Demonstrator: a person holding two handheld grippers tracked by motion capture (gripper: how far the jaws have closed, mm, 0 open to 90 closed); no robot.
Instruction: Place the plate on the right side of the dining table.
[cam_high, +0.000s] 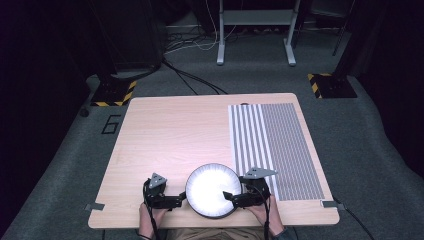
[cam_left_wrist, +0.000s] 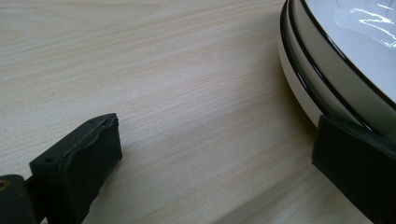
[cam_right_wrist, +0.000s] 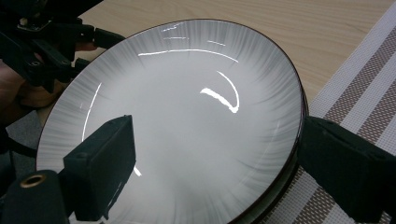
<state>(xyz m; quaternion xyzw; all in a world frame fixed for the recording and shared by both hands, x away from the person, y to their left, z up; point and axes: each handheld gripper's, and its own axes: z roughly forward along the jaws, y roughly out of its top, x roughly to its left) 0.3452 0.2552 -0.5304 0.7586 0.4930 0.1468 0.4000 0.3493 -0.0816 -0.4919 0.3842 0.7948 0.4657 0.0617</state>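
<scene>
The stacked plates (cam_high: 212, 190) were flanked at the near desk (cam_high: 170, 130) edge, apparently for lifting. The right tongs (cam_right_wrist: 210, 163) were held apart astride the rim; the left tongs (cam_left_wrist: 210, 154) were spread, one pad beside it

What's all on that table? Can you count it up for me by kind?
Plates, stacked: 2 rims visible, perhaps more beneath
Striped placemat: 1
Hand-held grippers: 2, the left gripper and the right gripper
Total: 5, at least
</scene>
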